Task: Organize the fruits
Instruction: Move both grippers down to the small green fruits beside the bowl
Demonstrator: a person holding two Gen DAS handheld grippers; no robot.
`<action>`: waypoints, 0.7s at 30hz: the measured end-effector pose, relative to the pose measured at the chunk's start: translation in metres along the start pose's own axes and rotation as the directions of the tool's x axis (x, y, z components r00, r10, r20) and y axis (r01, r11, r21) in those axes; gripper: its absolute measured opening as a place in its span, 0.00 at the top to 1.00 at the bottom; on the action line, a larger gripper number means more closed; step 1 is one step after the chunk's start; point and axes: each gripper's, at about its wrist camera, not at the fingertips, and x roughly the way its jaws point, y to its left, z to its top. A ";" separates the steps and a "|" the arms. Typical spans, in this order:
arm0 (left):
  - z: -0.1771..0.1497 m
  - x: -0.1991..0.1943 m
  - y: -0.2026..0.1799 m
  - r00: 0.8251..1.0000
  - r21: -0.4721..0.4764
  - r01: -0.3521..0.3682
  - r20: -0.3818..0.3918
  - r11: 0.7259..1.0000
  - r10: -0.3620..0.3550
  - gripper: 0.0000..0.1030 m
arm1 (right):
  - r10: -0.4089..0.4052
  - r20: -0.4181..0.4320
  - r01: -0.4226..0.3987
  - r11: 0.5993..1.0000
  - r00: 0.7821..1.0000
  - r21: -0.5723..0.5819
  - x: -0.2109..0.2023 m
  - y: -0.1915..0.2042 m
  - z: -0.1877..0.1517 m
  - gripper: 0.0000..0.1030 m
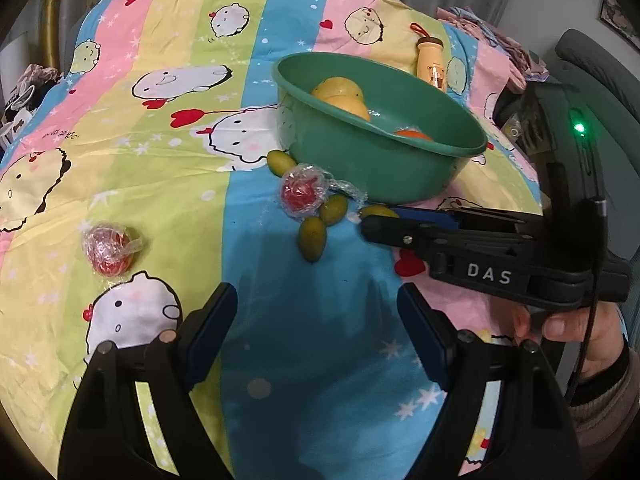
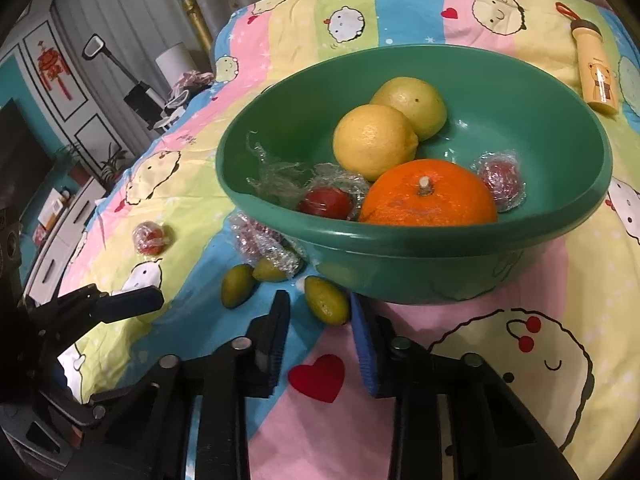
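The right tool [image 2: 320,332], spread and empty, has a green fruit [image 2: 325,300] lying just ahead between its fingertips, long axis skewed leftward.

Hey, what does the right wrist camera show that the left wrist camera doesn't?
Only the right wrist view shows the wrapped red fruits lying inside the bowl, plus the whole orange. Only the left wrist view shows the hand holding the right gripper. Both show the green bowl, two lemons and green olives.
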 end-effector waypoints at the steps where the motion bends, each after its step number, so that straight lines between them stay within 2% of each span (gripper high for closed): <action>1: 0.002 0.001 0.001 1.000 -0.003 -0.003 -0.003 1.000 0.003 0.21 | -0.004 0.001 0.004 1.000 1.000 0.002 0.000 -0.001 0.000 0.77; 6: 0.014 0.007 0.001 1.000 0.004 -0.020 0.004 1.000 0.020 0.22 | 0.009 0.004 -0.009 1.000 1.000 0.002 -0.004 -0.003 -0.001 0.77; 9: 0.018 0.012 -0.001 0.999 0.023 -0.036 0.001 0.999 0.036 0.26 | -0.020 0.003 0.020 1.000 1.000 0.009 -0.010 -0.006 -0.002 0.77; 11: 0.020 0.015 -0.004 0.999 0.035 -0.038 -0.001 0.999 0.039 0.36 | -0.028 0.002 0.028 0.999 1.000 0.020 -0.014 -0.011 -0.004 0.77; 16: 0.024 0.029 -0.013 0.999 0.068 -0.040 -0.020 0.997 0.042 0.38 | -0.032 0.005 0.032 0.998 0.999 0.045 -0.018 -0.018 -0.008 0.77; 18: 0.026 0.033 -0.016 0.998 0.076 -0.048 -0.026 0.996 0.050 0.44 | -0.038 0.004 0.037 0.999 0.999 0.036 -0.018 -0.017 -0.008 0.77; 20: 0.027 0.038 -0.016 0.998 0.080 -0.055 -0.034 0.995 0.058 0.61 | -0.038 0.001 0.038 0.999 0.999 0.033 -0.018 -0.017 -0.008 0.77; 21: 0.027 0.041 -0.015 0.997 0.076 -0.061 -0.038 0.995 0.064 0.62 | -0.037 0.001 0.037 0.999 0.999 0.034 -0.018 -0.017 -0.008 0.77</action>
